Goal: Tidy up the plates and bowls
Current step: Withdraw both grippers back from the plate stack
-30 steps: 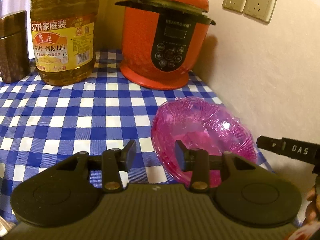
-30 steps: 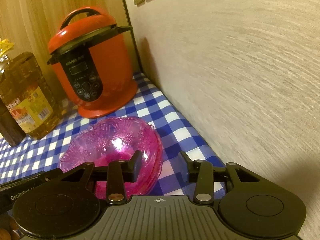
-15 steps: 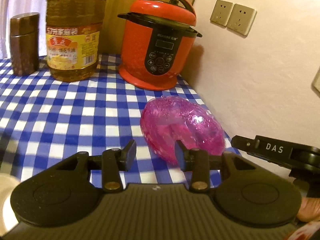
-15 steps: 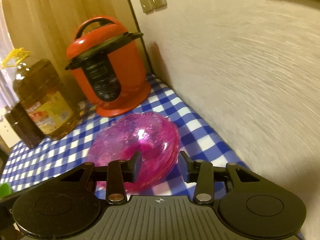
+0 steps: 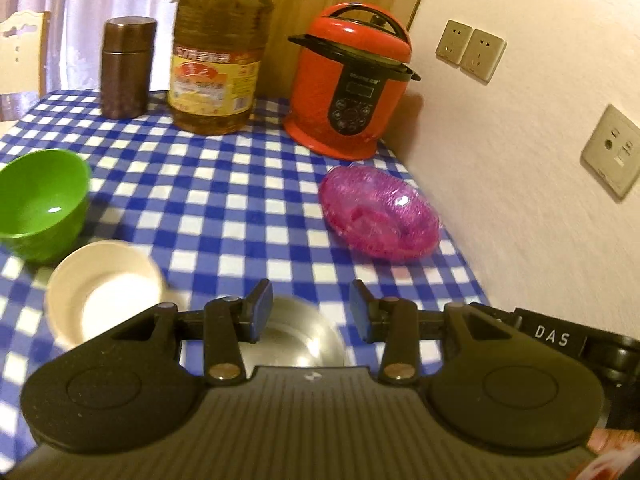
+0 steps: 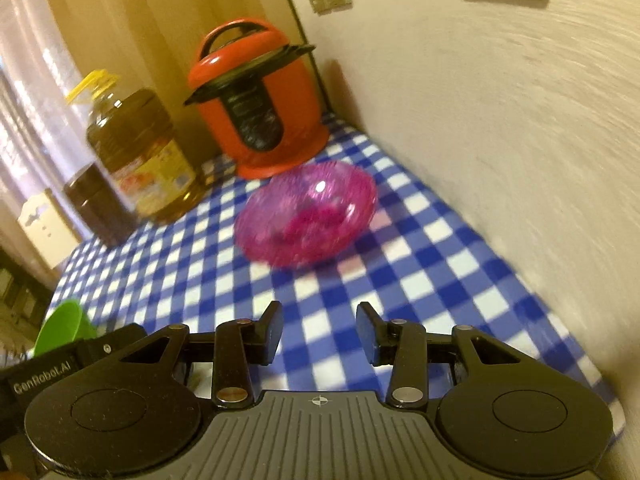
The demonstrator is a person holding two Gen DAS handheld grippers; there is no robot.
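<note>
Both claws are open wide and hold nothing. The left claw hangs low over a steel bowl, which lies directly under and between its fingers. A cream bowl is just to its left, and a green bowl is further left. The pink glass bowl stands near the wall, ahead of the right claw and well apart from it. I judge the left claw is nearer to the next bowl, the steel one below it.
</note>
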